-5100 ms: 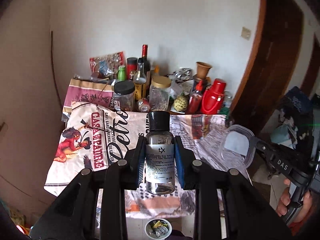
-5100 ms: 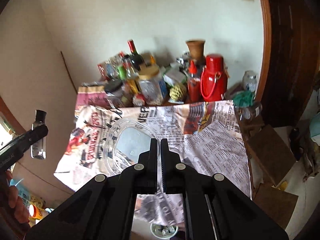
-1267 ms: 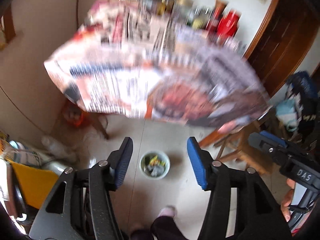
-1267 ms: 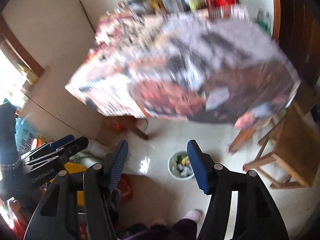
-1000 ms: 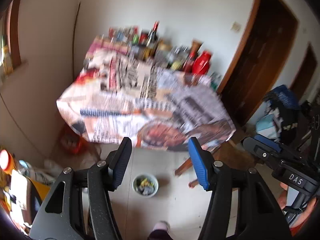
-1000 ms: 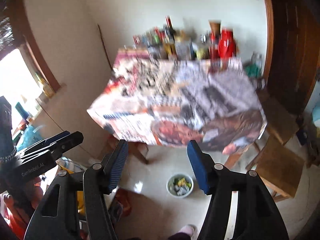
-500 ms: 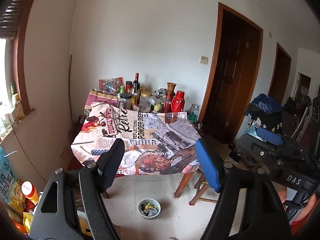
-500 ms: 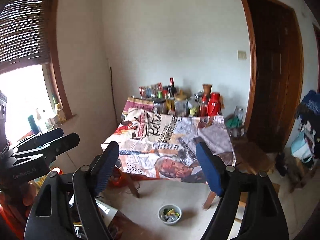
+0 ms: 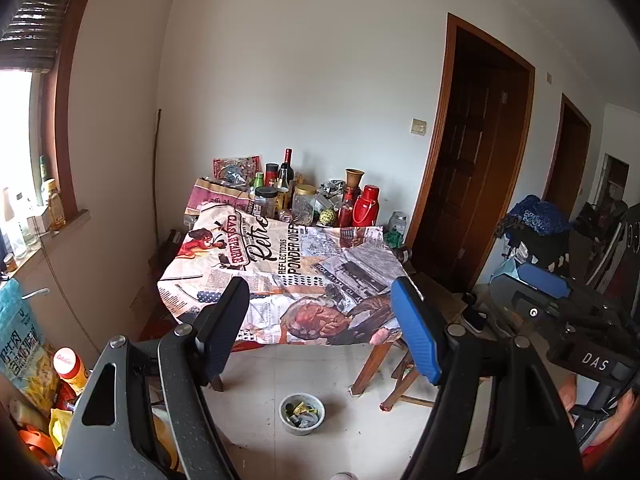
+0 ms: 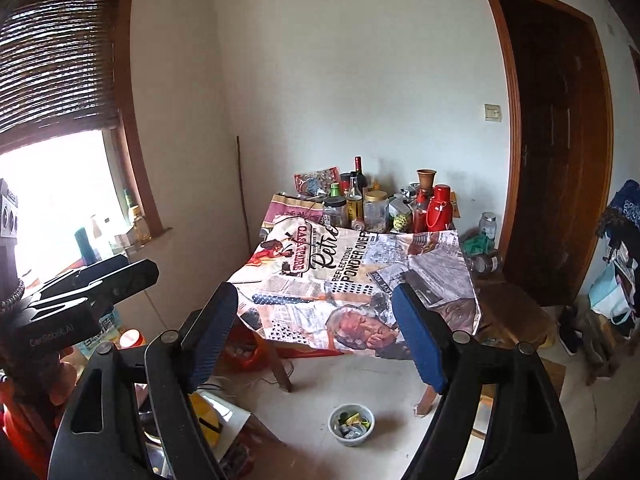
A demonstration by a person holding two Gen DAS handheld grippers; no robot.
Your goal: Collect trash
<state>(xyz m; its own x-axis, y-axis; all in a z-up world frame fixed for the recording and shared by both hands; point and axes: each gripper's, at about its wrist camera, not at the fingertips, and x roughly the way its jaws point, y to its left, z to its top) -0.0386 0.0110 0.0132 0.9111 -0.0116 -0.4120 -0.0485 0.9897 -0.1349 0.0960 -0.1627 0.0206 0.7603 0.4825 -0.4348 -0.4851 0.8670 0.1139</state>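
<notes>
A small grey bowl (image 9: 302, 414) filled with scraps of trash sits on the tiled floor in front of the table; in the right wrist view the bowl (image 10: 351, 425) shows the same. My left gripper (image 9: 320, 328) is open and holds nothing, well back from the table and above the bowl. My right gripper (image 10: 314, 328) is also open and empty. Each gripper appears at the edge of the other's view, held in a hand. The table (image 9: 288, 272) wears a newspaper-print cloth (image 10: 352, 280); its front part is bare.
Bottles, jars and a red thermos (image 9: 366, 210) crowd the table's far end. A wooden stool (image 10: 508, 320) stands right of the table, a dark door (image 10: 556, 140) behind it. Bags and snack packets (image 9: 24, 352) lie on the left under a window (image 10: 52, 200).
Both grippers have pulled back and risen away from the table, tilting up from the floor to the room. Their jaws stand wider than a second ago. The bottle and lid held earlier are gone.
</notes>
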